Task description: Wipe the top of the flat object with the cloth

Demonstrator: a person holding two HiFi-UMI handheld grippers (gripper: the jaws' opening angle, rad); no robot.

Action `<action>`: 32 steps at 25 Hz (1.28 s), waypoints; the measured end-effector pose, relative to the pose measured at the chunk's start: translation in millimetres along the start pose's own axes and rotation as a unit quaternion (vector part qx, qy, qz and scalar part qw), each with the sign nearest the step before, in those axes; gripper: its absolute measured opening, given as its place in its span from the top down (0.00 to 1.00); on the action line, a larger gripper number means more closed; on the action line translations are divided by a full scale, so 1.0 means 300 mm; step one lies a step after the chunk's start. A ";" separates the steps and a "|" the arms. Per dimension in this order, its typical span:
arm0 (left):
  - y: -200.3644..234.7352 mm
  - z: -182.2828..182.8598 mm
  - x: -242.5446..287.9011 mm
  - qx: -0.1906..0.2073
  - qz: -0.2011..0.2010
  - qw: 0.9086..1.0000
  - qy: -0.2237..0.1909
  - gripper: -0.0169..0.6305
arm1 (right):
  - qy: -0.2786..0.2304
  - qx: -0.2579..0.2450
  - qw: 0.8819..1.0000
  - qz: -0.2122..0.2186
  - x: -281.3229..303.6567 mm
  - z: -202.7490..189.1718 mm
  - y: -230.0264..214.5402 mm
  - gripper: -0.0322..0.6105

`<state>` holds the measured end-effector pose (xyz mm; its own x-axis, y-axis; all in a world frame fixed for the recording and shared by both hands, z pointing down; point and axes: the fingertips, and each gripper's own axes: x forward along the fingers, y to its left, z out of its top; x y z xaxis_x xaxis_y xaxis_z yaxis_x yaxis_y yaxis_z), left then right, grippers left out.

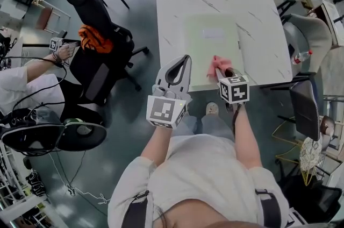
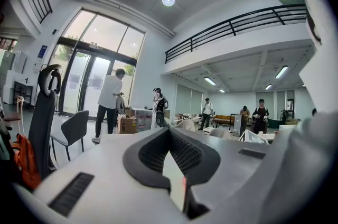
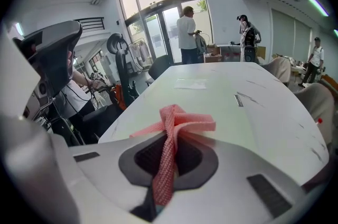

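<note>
Closest to us, the left gripper [image 1: 187, 58] hangs off the table's near edge, its fingers closed tip to tip on nothing. Just right of it, the right gripper [image 1: 223, 70] has its fingers clamped on the pink cloth [image 1: 218, 64], which bunches out past the tips over the near right corner of the flat green folder [image 1: 210, 52]. We judge the right hand is the one placed to wipe: the folder lies straight ahead of its fingers, long axis running away from us across the table [image 1: 177, 1].

Only the right gripper view shows the cloth threaded back between the pads. Only the head view shows the folder's whole outline and its white label [image 1: 213, 33]. We cannot tell whether the cloth touches yet.
</note>
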<state>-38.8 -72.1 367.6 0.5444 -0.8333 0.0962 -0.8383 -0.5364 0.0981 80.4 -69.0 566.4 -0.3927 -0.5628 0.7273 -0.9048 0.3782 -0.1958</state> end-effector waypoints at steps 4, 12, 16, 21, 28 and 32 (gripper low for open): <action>-0.028 -0.001 0.017 0.002 -0.001 1.000 0.001 0.96 | -0.002 0.005 1.000 -0.005 -0.018 -0.008 -0.046 0.91; -0.077 0.000 0.043 0.000 0.001 1.000 0.000 0.96 | -0.003 0.011 1.000 -0.011 -0.051 -0.022 -0.117 0.91; -0.090 0.004 0.048 0.000 0.004 1.000 0.000 0.96 | -0.003 0.011 1.000 -0.013 -0.064 -0.025 -0.143 0.91; -0.109 0.005 0.051 0.000 0.010 1.000 -0.001 0.96 | -0.004 0.011 1.000 -0.013 -0.076 -0.030 -0.172 0.91; -0.119 -0.004 0.045 0.000 0.019 1.000 0.001 0.96 | -0.005 0.010 1.000 -0.013 -0.087 -0.035 -0.204 0.91; -0.123 -0.009 0.039 0.001 0.022 1.000 0.002 0.96 | -0.007 0.014 1.000 -0.019 -0.099 -0.041 -0.231 0.91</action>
<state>-1.4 -61.7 367.7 0.5064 -0.8559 0.1046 -0.8619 -0.4987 0.0914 156.9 -69.6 566.4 -0.3603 -0.5867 0.7253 -0.9233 0.3353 -0.1874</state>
